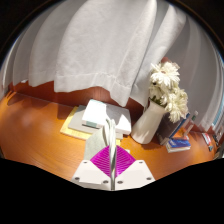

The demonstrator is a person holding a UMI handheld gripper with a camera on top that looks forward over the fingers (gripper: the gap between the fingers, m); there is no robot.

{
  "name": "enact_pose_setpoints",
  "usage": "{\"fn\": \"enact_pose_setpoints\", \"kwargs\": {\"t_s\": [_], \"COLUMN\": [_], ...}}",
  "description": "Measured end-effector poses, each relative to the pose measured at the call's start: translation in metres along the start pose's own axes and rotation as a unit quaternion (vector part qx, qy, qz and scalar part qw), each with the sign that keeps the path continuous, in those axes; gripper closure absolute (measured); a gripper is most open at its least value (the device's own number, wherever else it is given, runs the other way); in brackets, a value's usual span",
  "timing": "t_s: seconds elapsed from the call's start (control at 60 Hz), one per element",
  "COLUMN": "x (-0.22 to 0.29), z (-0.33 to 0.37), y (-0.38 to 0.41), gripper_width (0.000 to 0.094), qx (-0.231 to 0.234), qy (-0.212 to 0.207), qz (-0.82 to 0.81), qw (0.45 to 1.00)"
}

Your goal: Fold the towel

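A white towel [100,112] lies folded on the wooden table [35,125], just beyond my fingers, partly on a yellow cloth [72,127]. My gripper [112,165] is low over the table in front of it. The purple pads [102,160] are pressed together on a thin whitish strip of the towel's edge [109,132], which rises from between them towards the folded pile. How much cloth is pinched is hidden by the fingers.
A white vase with white flowers [160,100] stands close to the right of the towel. Books [181,141] lie further right near the table edge. A white curtain [100,45] hangs behind the table. Bare wood lies to the left.
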State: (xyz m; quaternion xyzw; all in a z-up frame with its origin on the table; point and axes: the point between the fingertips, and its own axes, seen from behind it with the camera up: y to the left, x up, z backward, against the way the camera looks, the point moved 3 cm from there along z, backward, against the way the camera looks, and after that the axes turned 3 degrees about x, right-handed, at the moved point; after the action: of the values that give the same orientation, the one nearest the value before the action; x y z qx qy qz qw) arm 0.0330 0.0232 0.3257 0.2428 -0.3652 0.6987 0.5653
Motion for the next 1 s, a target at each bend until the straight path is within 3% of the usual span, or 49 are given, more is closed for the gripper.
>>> {"fn": "enact_pose_setpoints", "kwargs": {"t_s": [0.083, 0.2, 0.317, 0.45, 0.733, 1.0], "x": [-0.033, -0.079, -0.096, -0.083, -0.011, -0.037], "z": [-0.012, -0.024, -0.015, 0.028, 0.154, 0.241], "y": [-0.036, -0.072, -0.088, -0.116, -0.172, -0.186], "gripper_width": [0.0865, 0.0488, 0.0303, 0.0283, 0.0258, 0.0258], "qx": [0.011, 0.029, 0.052, 0.055, 0.035, 0.008], "qy": [0.016, 0.038, 0.039, 0.018, -0.081, -0.103], "qz": [0.011, 0.013, -0.003, -0.013, -0.074, -0.103], "qw": [1.000, 0.999, 0.998, 0.998, 0.993, 0.989]}}
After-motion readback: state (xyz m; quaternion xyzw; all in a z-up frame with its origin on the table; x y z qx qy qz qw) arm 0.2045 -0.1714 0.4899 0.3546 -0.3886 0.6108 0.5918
